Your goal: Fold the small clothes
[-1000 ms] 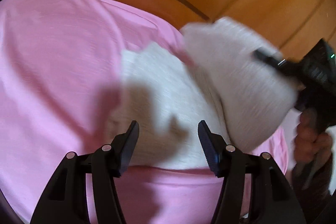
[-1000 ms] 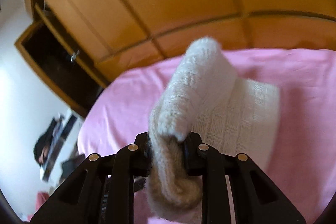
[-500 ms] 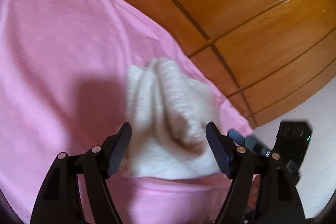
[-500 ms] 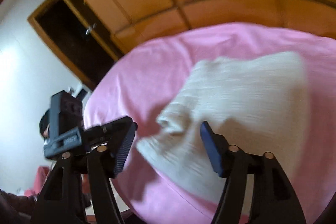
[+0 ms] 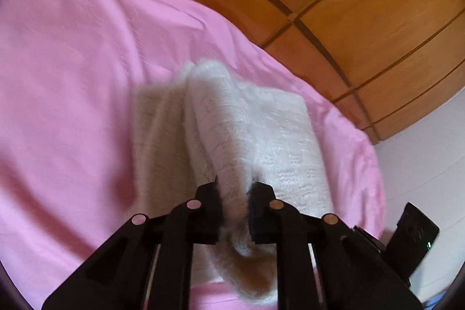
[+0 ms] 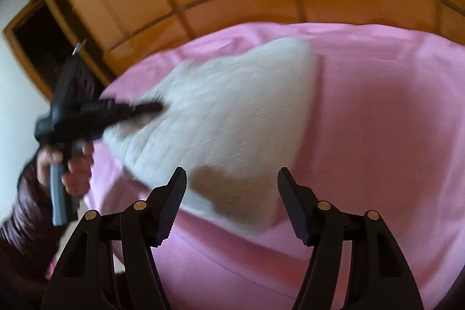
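Pink bedding (image 5: 72, 83) before wooden panelling (image 5: 363, 5) is carrying the white knit garment (image 5: 232, 130) at frame centre, where the left gripper (image 5: 234, 204) is pinching a bunched edge, apparently to draw a fold, while the right gripper (image 6: 232, 204) is hanging agape, gripping nothing.

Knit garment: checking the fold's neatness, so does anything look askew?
Yes. The cream knit garment is bunched into a raised ridge where the left tool pinches it, not flat on the pink sheet. The right tool is open.

Blurred knit garment (image 6: 226, 118) (motion-smeared)
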A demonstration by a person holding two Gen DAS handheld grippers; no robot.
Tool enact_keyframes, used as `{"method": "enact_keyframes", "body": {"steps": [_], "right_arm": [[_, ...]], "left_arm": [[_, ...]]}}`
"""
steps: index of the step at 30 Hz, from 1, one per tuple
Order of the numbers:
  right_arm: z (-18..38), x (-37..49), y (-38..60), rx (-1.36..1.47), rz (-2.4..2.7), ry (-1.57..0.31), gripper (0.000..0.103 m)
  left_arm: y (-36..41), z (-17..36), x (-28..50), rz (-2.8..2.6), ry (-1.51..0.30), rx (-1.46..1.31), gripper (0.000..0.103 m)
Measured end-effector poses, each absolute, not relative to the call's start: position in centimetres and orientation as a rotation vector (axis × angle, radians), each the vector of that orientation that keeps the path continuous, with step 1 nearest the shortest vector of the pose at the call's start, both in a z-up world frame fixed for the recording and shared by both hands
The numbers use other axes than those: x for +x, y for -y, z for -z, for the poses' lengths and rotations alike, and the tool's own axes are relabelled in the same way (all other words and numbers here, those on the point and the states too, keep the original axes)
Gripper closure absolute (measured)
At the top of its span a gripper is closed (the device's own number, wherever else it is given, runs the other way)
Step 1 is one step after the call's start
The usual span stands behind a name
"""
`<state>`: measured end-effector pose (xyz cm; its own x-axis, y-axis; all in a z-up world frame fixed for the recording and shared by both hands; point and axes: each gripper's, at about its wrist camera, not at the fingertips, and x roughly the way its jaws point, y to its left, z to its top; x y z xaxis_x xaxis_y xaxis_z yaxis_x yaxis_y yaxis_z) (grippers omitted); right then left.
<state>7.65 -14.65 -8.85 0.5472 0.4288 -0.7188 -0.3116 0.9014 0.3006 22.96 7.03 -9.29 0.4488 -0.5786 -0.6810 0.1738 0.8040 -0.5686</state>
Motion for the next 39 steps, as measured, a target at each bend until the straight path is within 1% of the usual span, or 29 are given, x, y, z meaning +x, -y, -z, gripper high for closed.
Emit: {"method": "enact_keyframes", "body": {"steps": [2,4,6,7,8,9,11,12,14,15,16,17,18,20,24,28,34,35,36,37,38,39], "right_arm": [[10.2,7.6,12.5,0.064,-0.438,-0.917,0.039],[11.6,7.6,11.4,0.04,-0.431,-0.919,0.038],[11.9,7.2,10.9,-0.005,-0.431,-0.898,0.037],[11.7,7.1,10.8,-0.019,-0.43,-0.895,0.037],[11.4,7.0,10.9,-0.018,-0.437,-0.896,0.034],[11.0,7.0,11.1,-0.011,-0.451,-0.896,0.03],[10.3,6.7,11.6,-0.01,-0.46,-0.887,0.029],[9.7,6.5,12.2,0.008,-0.472,-0.881,0.028],[8.8,6.5,14.1,0.101,-0.508,-0.882,0.027],[8.5,6.5,15.0,0.137,-0.516,-0.878,0.021],[8.1,6.7,16.1,0.178,-0.509,-0.865,0.019],[7.8,7.2,16.8,0.207,-0.501,-0.858,0.015],[7.7,8.0,18.2,0.266,-0.49,-0.857,0.012],[7.9,9.7,19.8,0.356,-0.478,-0.872,0.012],[10.2,14.3,21.4,0.479,-0.474,-0.944,0.012],[12.3,17.5,20.3,0.527,-0.5,-1.005,0.012],[14.0,18.7,17.8,0.545,-0.579,-1.044,0.01],[14.3,18.7,17.7,0.552,-0.591,-1.048,0.01],[14.7,18.8,17.2,0.555,-0.61,-1.053,0.011],[14.9,18.9,16.8,0.55,-0.618,-1.056,0.013],[14.9,18.9,16.3,0.543,-0.624,-1.061,0.02],[14.7,18.8,16.0,0.542,-0.63,-1.066,0.031]], "left_arm": [[-8.0,9.7,22.5,0.424,-1.002,-0.427,0.091],[-8.6,11.5,21.9,0.362,-1.039,-0.366,0.091],[-8.4,12.6,21.2,0.323,-1.03,-0.313,0.087],[-8.2,12.4,20.8,0.302,-1.009,-0.297,0.083],[-8.0,12.0,20.8,0.281,-0.996,-0.29,0.072],[-7.9,11.5,20.6,0.255,-0.978,-0.279,0.058],[-7.7,10.7,20.5,0.234,-0.952,-0.24,0.05],[-7.7,10.4,20.4,0.23,-0.946,-0.218,0.044],[-7.4,9.9,20.3,0.233,-0.938,-0.171,0.038],[-7.4,9.7,20.2,0.241,-0.929,-0.164,0.034],[-7.4,9.6,20.3,0.246,-0.925,-0.162,0.033],[-7.2,9.6,20.5,0.249,-0.923,-0.16,0.031],[-7.1,9.7,20.9,0.249,-0.923,-0.16,0.03],[-7.3,9.8,21.0,0.256,-0.925,-0.17,0.03],[-7.3,10.3,21.4,0.262,-0.93,-0.184,0.03],[-7.5,11.1,22.0,0.281,-0.938,-0.204,0.028],[-8.3,12.8,22.8,0.341,-0.963,-0.279,0.025],[-8.6,13.3,22.9,0.362,-0.969,-0.303,0.029],[-8.9,13.8,23.0,0.391,-0.977,-0.338,0.039],[-9.3,14.5,23.2,0.44,-0.986,-0.393,0.046],[-9.6,14.8,23.2,0.467,-0.985,-0.425,0.055],[-9.8,15.0,23.1,0.484,-0.975,-0.439,0.064]]}}
